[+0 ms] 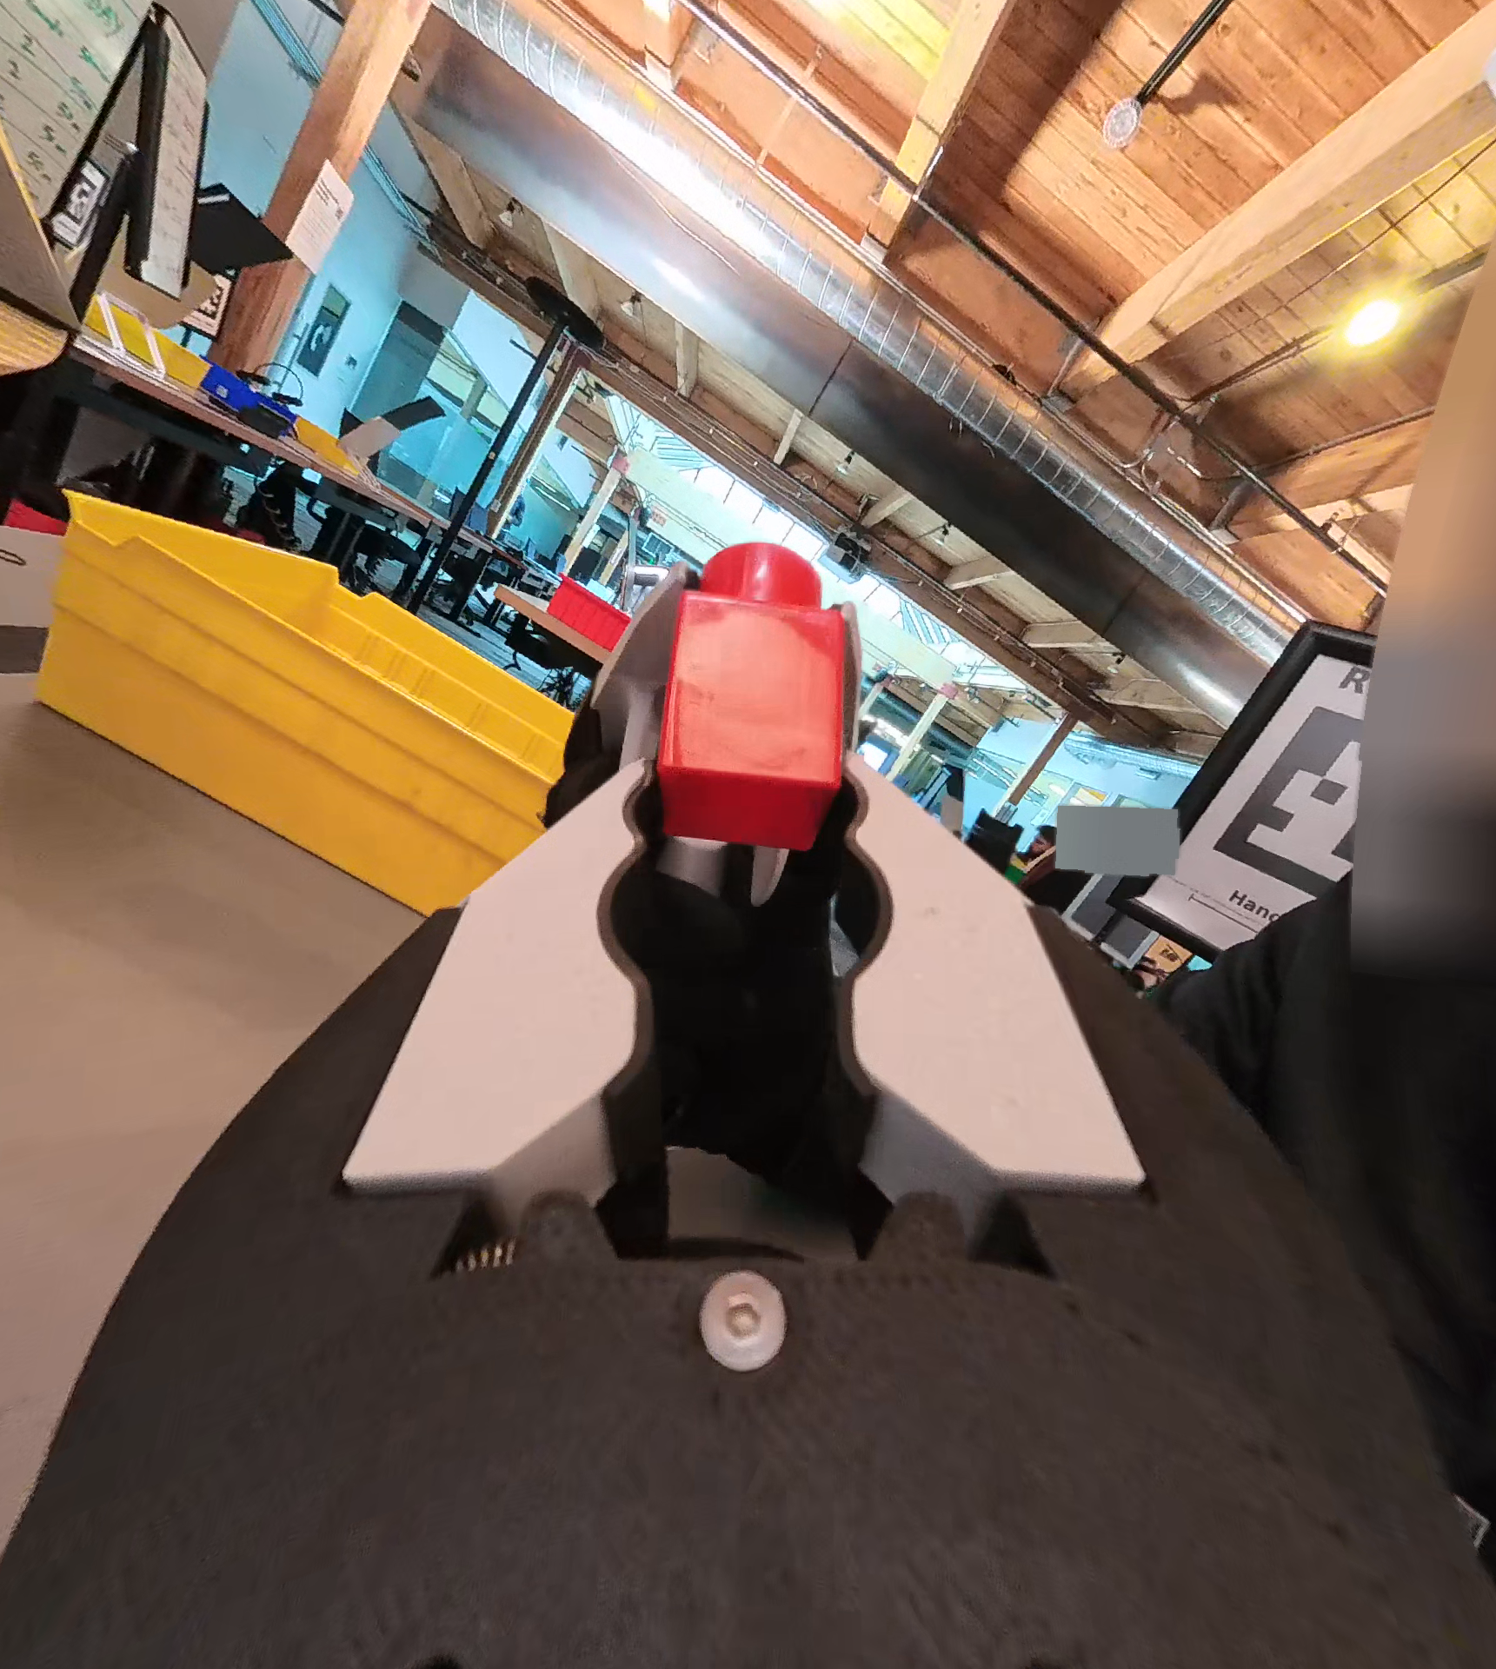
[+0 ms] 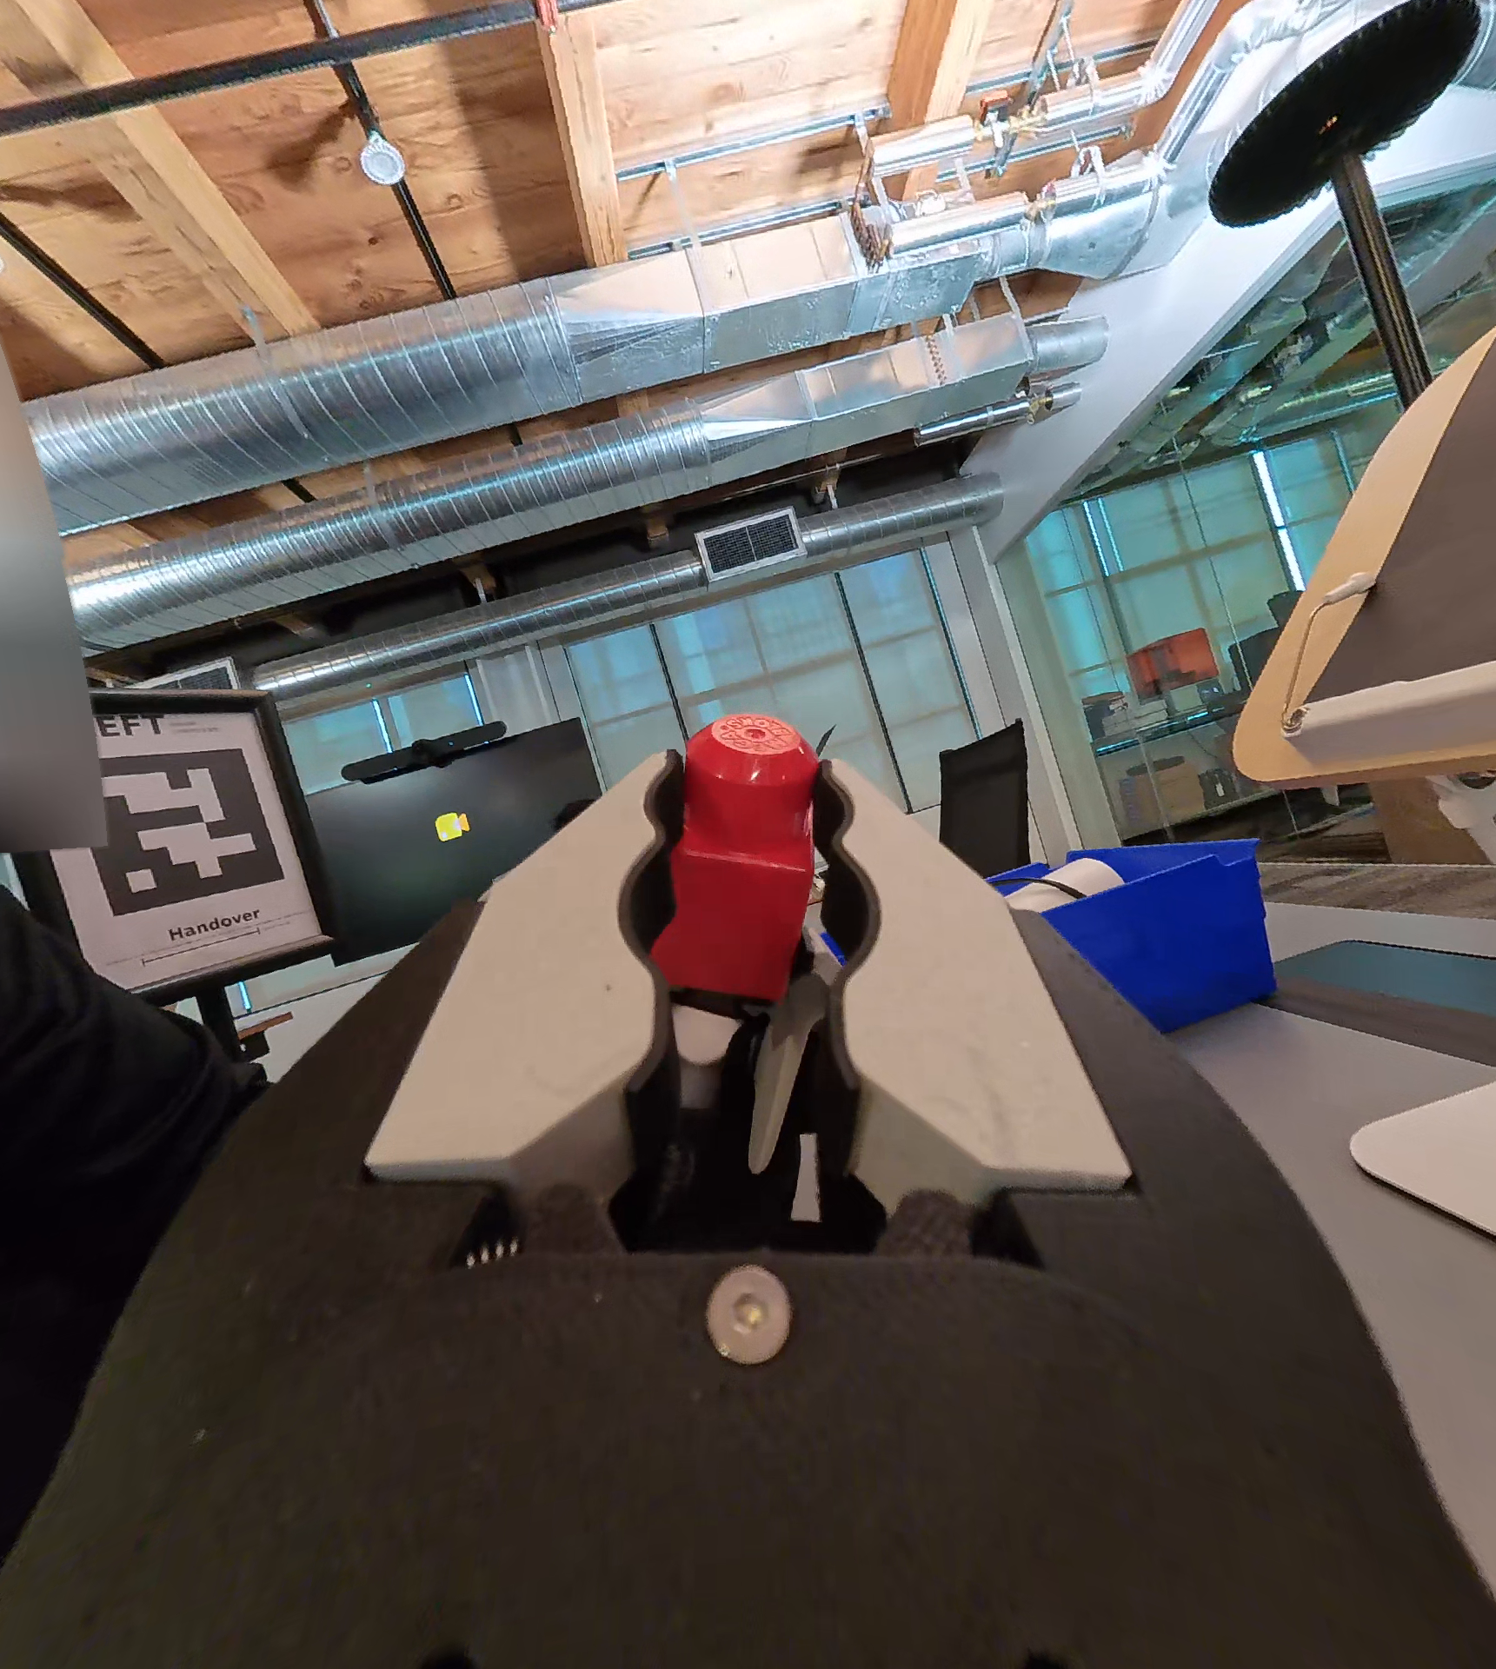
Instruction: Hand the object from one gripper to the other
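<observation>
Both tilted upward: left gripper (image 1: 748, 795) and right gripper (image 2: 748, 867) clamped on red block (image 1: 748, 722).

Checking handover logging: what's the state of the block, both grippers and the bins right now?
right gripper, shut on the red block.
red block, held off the table, stud end up.
left gripper, tips at the block's base; grip unclear.
yellow bin, on the table, inside hidden.
blue bin, upright, something white inside.
</observation>
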The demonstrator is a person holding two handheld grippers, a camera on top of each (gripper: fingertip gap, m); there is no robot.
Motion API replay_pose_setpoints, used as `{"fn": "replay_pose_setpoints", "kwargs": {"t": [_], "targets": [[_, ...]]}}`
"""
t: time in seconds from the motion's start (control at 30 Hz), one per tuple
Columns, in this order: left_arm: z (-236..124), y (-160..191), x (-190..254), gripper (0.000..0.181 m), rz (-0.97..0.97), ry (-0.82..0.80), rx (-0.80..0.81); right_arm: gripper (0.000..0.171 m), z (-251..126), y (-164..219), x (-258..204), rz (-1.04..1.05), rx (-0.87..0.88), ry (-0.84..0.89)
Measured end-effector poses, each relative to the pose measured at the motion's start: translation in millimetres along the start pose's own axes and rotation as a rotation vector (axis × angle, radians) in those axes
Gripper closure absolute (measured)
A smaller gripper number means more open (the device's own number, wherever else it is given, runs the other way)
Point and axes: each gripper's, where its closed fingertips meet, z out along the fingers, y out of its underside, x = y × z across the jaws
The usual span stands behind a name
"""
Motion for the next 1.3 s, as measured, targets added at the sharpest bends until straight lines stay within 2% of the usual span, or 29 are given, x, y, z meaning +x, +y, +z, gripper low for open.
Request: {"fn": "replay_pose_setpoints", "kwargs": {"t": [0.13, 0.3, 0.4, 0.47, 0.57, 0.67, 0.8, 0.93, 1.07, 1.3], "targets": [[-2.5, -1.6, -4.0, 0.147, 0.042, -0.042, -0.017, 0.145, -0.2, 2.4, 3.8, -0.017, -0.024, 0.023], [-10.6, -14.6, -14.1, 0.148, 0.229, -0.172, -0.115, 0.123, -2.8, 4.9, 15.9, -0.014, -0.057, 0.075], [-16.3, -24.4, -22.8, 0.148, 0.487, -0.299, -0.271, 0.113, -5.6, 9.0, 24.8, 0.002, -0.095, 0.103], [-24.0, -30.4, -34.7, 0.148, 0.73, -0.428, -0.41, 0.115, -6.7, 12.2, 28.5, 0.046, -0.119, 0.102], [-34.3, -43.0, -44.2, 0.148, 1.086, -0.577, -0.582, 0.108, -7.4, 21.7, 33.0, 0.14, -0.173, 0.093], [-38.1, -43.0, -46.7, 0.148, 1.384, -0.631, -0.742, 0.104, -7.3, 33.6, 34.9, 0.206, -0.23, 0.09], [-34.1, -28.9, -43.5, 0.148, 1.619, -0.598, -0.858, 0.106, -3.8, 43.3, 27.9, 0.248, -0.261, 0.048], [-29.8, -13.7, -39.7, 0.148, 1.692, -0.547, -0.902, 0.111, -2.1, 46.5, 22.5, 0.246, -0.275, 0.022], [-26.6, -8.4, -37.1, 0.148, 1.682, -0.528, -0.892, 0.134, -2.3, 48.9, 15.5, 0.224, -0.298, -0.015], [-27.5, -8.2, -40.4, 0.147, 1.617, -0.533, -0.87, 0.137, -2.7, 47.5, 16.2, 0.154, -0.311, 0.007]]}}
